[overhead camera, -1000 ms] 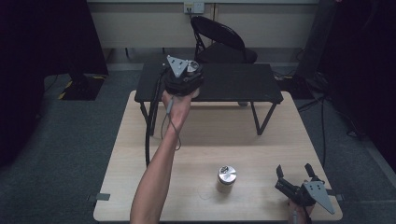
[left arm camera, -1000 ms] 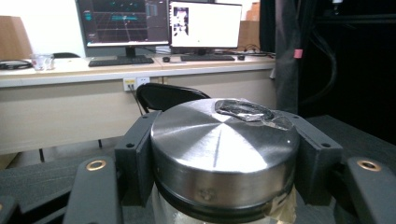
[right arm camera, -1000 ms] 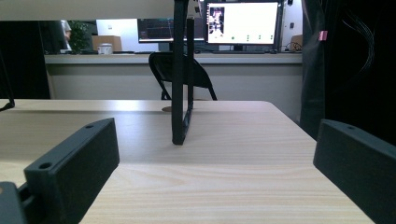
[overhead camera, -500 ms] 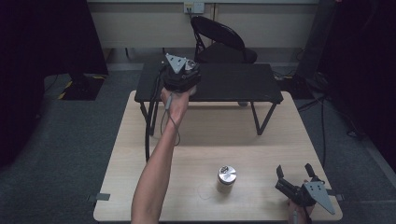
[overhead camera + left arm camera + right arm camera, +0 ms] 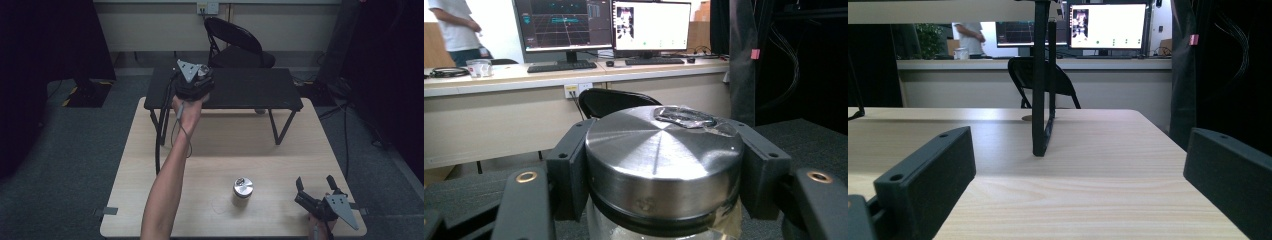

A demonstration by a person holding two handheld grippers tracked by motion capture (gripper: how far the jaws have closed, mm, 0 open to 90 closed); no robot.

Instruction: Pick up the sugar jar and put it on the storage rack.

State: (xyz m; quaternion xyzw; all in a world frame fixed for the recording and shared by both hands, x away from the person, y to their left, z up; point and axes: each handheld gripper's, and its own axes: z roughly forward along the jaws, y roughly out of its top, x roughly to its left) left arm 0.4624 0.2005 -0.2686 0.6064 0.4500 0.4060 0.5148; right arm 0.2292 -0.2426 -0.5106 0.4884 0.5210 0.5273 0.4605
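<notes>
My left gripper [image 5: 194,82] is held out at arm's length over the low black table [image 5: 250,92], shut on a glass jar with a brushed steel lid [image 5: 659,150]. In the left gripper view the two black jaws press against the sides of the lid. A second jar with a steel lid [image 5: 243,190] stands upright on the wooden table [image 5: 240,145], near the front. My right gripper [image 5: 316,186] rests at the front right corner of the wooden table, open, with nothing between its jaws [image 5: 1078,170].
The black table's legs [image 5: 1042,85] stand on the wooden table's far half. A black folding chair [image 5: 235,42] sits behind it. Desks with monitors [image 5: 604,25] and a standing person [image 5: 454,30] are at the back of the room.
The left gripper with its jar wavers slightly over the black table. The right gripper and the standing jar have not moved.
</notes>
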